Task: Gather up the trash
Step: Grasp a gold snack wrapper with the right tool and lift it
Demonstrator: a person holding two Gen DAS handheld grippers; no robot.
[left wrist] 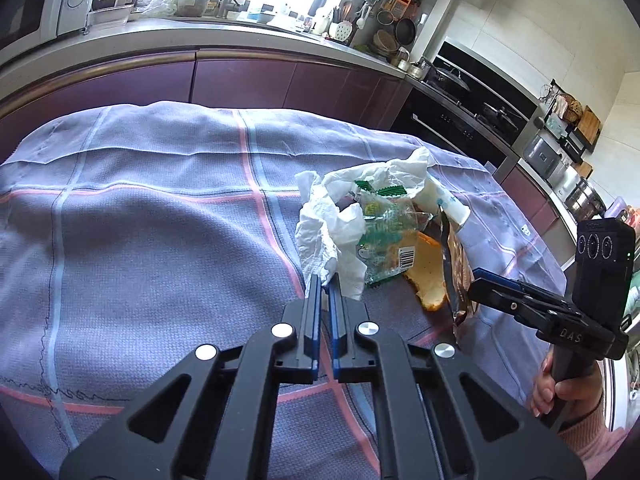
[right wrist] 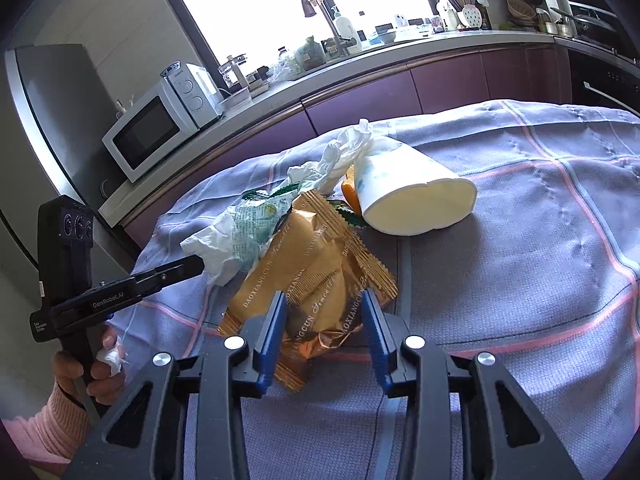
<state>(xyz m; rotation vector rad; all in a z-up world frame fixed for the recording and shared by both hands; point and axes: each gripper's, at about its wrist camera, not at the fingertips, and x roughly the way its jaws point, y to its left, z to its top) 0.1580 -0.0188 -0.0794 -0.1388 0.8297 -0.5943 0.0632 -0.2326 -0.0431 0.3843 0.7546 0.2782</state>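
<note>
The trash sits in one heap on the cloth-covered tabletop [left wrist: 140, 208]: crumpled white tissue [left wrist: 324, 236], a clear green-printed wrapper [left wrist: 380, 236], a gold snack wrapper [right wrist: 316, 276], a piece of orange peel [left wrist: 430, 276] and a paper cup [right wrist: 412, 196] on its side.

The left tongs [left wrist: 325, 280] are together, clamped on the near lower corner of the tissue, which rises straight ahead of them.

The right tongs [right wrist: 325, 300] stand partly apart, one finger on each side of the gold wrapper; I cannot tell whether the pads press it. Its long axis runs diagonally away from them toward the cup, so the right hand is nearer to it and looks set to close.
</note>
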